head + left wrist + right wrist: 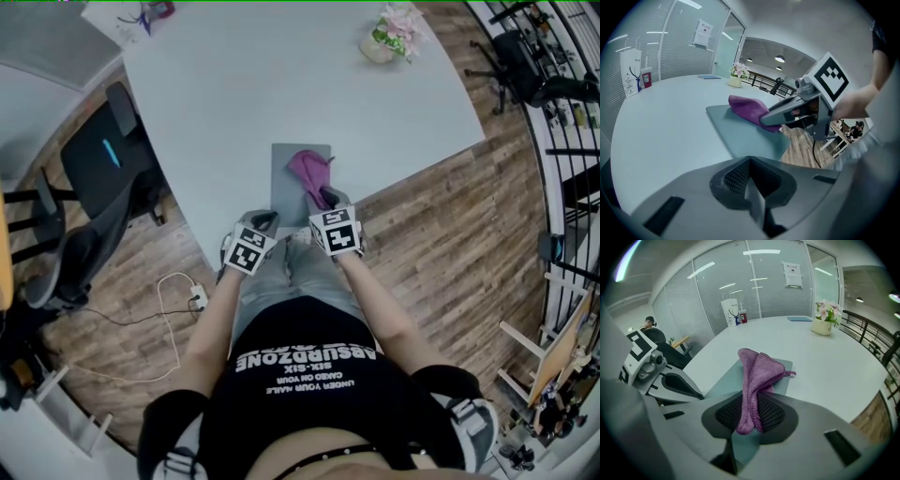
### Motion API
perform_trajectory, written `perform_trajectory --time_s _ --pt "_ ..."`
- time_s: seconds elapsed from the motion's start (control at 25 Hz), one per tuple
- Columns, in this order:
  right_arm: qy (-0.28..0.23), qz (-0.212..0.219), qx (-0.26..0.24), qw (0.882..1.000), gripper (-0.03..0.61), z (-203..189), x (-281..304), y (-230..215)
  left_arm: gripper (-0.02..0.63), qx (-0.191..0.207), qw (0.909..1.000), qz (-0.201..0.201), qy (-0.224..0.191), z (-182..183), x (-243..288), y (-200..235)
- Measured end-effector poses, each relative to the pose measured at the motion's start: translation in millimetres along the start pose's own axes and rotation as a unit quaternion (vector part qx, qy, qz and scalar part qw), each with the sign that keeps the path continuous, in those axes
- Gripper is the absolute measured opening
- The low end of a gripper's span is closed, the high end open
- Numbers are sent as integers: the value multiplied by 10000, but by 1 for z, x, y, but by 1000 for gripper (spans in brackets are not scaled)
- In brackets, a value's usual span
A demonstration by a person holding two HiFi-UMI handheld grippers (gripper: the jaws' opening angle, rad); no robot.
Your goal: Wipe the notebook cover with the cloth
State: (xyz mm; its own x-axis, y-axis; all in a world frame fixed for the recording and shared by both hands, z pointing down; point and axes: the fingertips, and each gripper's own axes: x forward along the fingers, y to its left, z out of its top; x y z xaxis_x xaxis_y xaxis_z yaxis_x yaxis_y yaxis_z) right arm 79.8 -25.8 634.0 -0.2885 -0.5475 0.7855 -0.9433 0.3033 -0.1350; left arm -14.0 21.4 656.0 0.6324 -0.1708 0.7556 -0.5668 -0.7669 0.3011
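A grey notebook (291, 192) lies flat near the front edge of the pale table (234, 94). A purple cloth (311, 167) is bunched on the notebook's right half. My right gripper (330, 199) is shut on the cloth's near end; in the right gripper view the cloth (757, 376) runs from between the jaws (747, 423) out over the notebook (726, 378). My left gripper (265, 221) sits at the notebook's near left corner, shut, with nothing showing between its jaws (749, 180). From there I see the notebook (740, 136), the cloth (745, 108) and the right gripper (768, 120).
A pot of pink flowers (389, 37) stands at the far right of the table, and a white paper bag (127, 17) at the far left. A black office chair (103, 178) is left of the table. A power strip with its cable (197, 300) lies on the wooden floor.
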Motion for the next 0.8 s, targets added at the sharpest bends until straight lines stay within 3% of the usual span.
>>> perform_trajectory --time_s 0.8 --pt "209 955 -439 9942 94 27 35 75 17 -285 9993 -188 -142 1 -3 2"
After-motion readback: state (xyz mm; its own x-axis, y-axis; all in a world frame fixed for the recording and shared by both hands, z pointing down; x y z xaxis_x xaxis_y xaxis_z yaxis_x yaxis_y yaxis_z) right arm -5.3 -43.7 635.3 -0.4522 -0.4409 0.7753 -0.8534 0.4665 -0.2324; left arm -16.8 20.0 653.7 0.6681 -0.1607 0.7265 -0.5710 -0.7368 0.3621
